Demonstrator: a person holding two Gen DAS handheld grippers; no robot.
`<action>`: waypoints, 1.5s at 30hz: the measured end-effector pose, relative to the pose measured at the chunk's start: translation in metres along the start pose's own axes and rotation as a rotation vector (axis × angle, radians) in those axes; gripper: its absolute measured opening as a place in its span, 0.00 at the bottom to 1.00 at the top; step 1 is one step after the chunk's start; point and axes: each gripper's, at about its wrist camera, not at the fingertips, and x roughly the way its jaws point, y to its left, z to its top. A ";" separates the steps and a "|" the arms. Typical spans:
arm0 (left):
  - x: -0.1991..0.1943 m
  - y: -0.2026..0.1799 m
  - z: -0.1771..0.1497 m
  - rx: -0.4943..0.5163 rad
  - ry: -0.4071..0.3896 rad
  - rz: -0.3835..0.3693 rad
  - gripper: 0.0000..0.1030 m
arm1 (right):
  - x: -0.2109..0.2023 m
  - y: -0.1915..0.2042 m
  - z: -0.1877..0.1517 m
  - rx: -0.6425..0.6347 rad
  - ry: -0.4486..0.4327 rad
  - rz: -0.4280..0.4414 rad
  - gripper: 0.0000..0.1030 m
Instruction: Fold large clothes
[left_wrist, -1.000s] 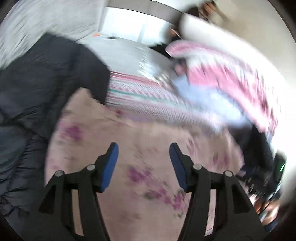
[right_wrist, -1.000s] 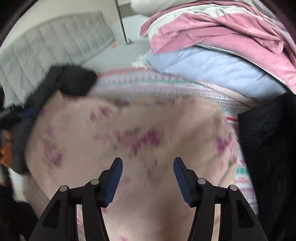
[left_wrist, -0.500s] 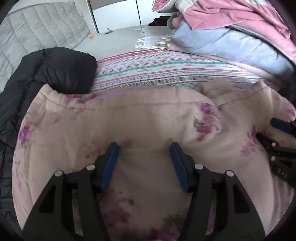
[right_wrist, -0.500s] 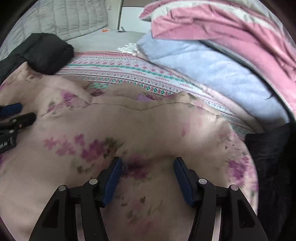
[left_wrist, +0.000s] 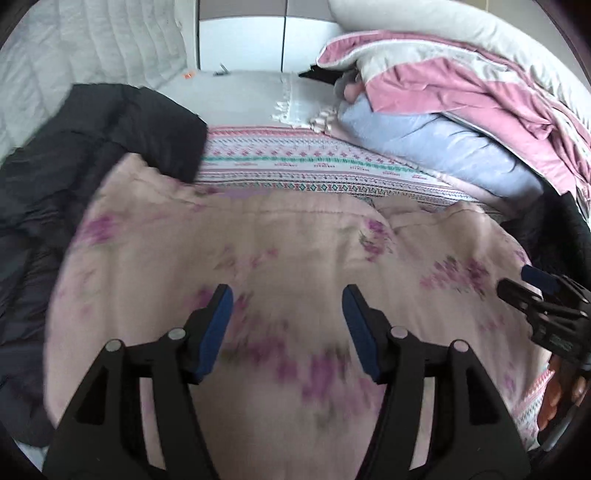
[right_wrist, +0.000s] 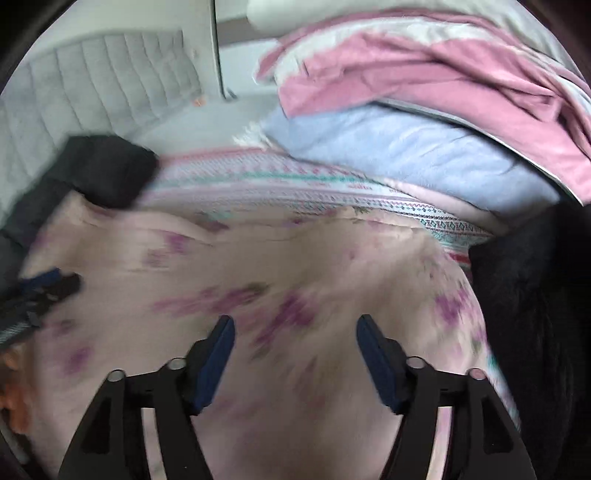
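Note:
A large pale pink garment with purple flowers (left_wrist: 295, 243) lies spread flat on the bed and fills the lower half of both views (right_wrist: 280, 266). My left gripper (left_wrist: 287, 295) is open and empty, held just above the garment's middle. My right gripper (right_wrist: 295, 325) is open and empty too, above the garment. The right gripper shows at the right edge of the left wrist view (left_wrist: 532, 284). The left gripper shows at the left edge of the right wrist view (right_wrist: 48, 288).
A black puffy jacket (left_wrist: 92, 155) lies to the left, overlapping the garment's far left corner. A patterned striped sheet (left_wrist: 314, 166) lies behind the garment. A pile of blue and pink bedding (left_wrist: 461, 110) sits at the back right. A dark garment (right_wrist: 532, 295) lies on the right.
Both grippers have pulled back and risen a little from the garment. Both stay open and empty. The garment lies as before.

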 end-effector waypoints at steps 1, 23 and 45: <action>-0.012 0.001 -0.007 -0.011 -0.005 -0.015 0.65 | -0.017 0.005 -0.011 -0.016 -0.028 -0.005 0.75; -0.019 0.046 -0.062 -0.076 0.072 -0.083 0.66 | -0.062 -0.070 -0.102 0.401 -0.004 0.101 0.90; 0.008 -0.047 -0.082 0.060 0.010 -0.011 0.77 | 0.010 -0.119 -0.155 0.875 0.050 0.323 0.90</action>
